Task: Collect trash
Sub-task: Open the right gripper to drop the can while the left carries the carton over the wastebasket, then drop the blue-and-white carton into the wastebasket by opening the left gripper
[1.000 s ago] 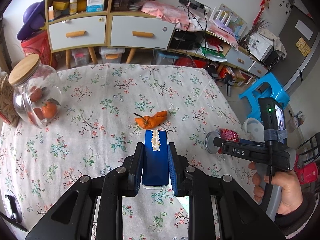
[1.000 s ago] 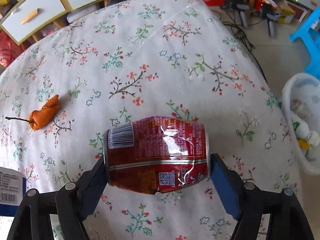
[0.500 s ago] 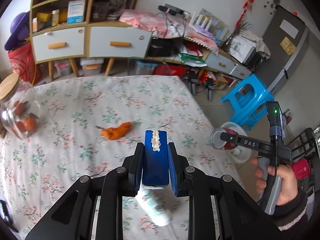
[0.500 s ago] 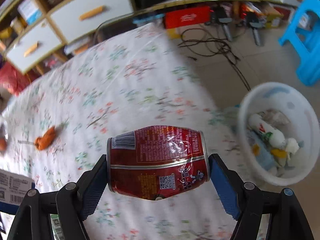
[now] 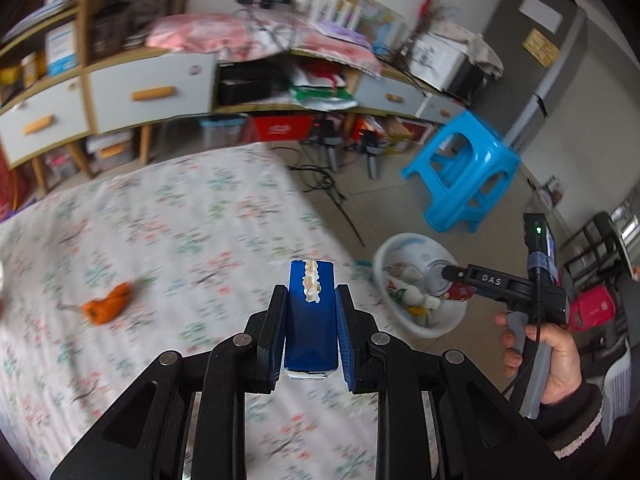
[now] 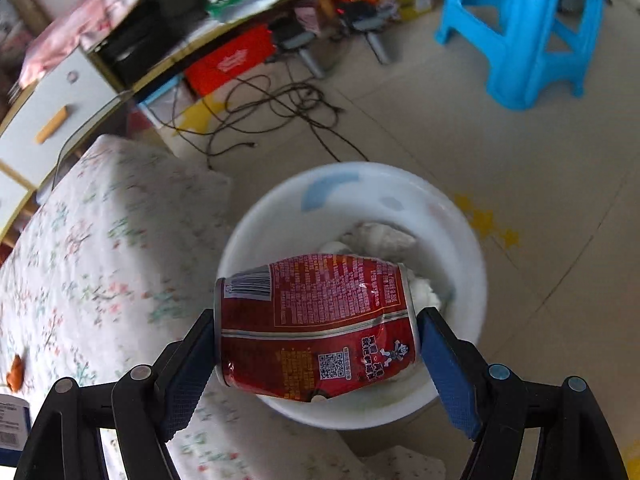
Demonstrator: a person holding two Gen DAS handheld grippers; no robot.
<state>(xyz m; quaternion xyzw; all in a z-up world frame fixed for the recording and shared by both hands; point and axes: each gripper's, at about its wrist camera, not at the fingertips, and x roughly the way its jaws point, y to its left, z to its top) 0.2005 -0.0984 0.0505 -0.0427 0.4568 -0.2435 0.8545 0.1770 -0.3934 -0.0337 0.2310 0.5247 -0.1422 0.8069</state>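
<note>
An orange peel (image 5: 107, 307) lies far left on the floral tablecloth (image 5: 168, 240), apart from everything else. Beyond the table's edge, cables trail over the tiled floor toward a cluttered shelf unit, and a blue stool (image 5: 464, 178) stands at the right. On the floor beside the table sits a white basin (image 6: 460, 216) already holding wrappers and a small bottle. The left gripper (image 5: 312, 320) is pinched on a blue carton (image 5: 311, 328) above the cloth. The right gripper (image 6: 316, 344) clamps a dented red can (image 6: 316, 320) end to end, directly over the basin.
</note>
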